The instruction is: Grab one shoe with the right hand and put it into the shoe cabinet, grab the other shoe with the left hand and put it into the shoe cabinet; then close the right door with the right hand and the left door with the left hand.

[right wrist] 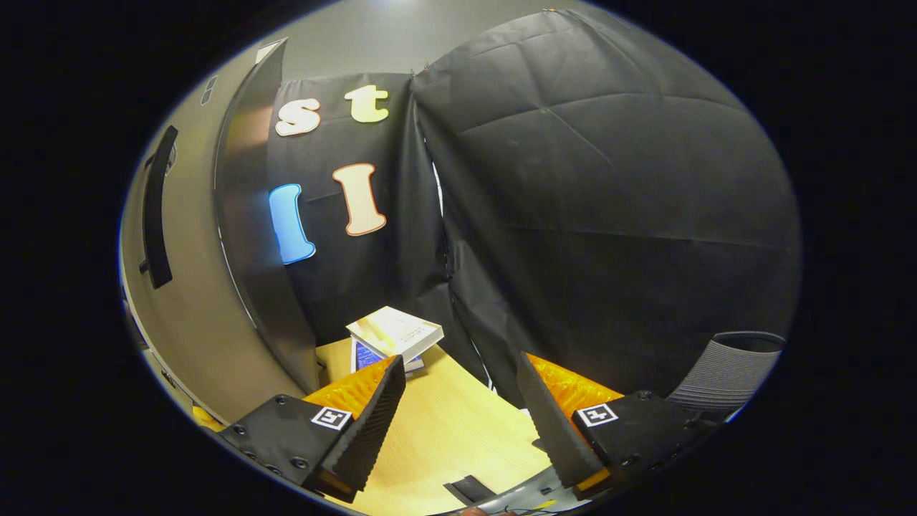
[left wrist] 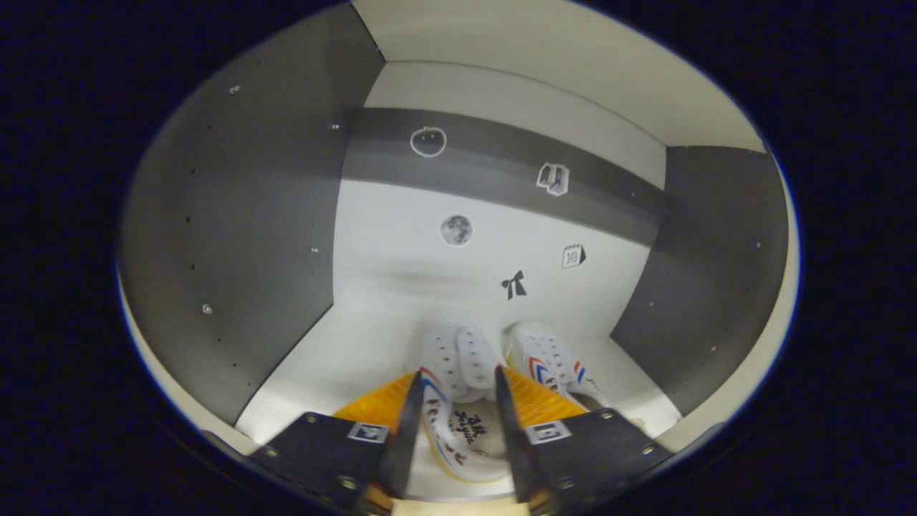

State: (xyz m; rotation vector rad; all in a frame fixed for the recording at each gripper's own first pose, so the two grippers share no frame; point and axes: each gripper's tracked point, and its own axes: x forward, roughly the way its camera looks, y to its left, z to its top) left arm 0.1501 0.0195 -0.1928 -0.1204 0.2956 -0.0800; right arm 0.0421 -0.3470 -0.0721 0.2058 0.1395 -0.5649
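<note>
Black ridged fingers with orange backs frame the bottom of the left gripper view, where the left gripper (left wrist: 455,419) pinches a white shoe (left wrist: 453,401) between them, both fingers pressing its sides. That shoe is smooth, with rows of small perforations, red and blue stripes and dark handwriting inside; it rests on the white floor of the shoe cabinet (left wrist: 358,344). A second white shoe (left wrist: 551,362) with the same stripes lies just beside it, further along the same floor. Dark grey side panels dotted with small pegs and holes wall the compartment, and its pale back panel carries a grey band and several small stickers (left wrist: 456,230). In the right gripper view the right gripper (right wrist: 458,408) hangs with its fingers spread wide apart and nothing between them, above a light wooden tabletop (right wrist: 444,430). A small stack of books (right wrist: 394,335) sits on that table near the black cloth wall. A grey cabinet door (right wrist: 193,287) with a long dark handle (right wrist: 157,208) stands open, and the ribbed back of a grey chair (right wrist: 727,369) shows at the view's edge.
</note>
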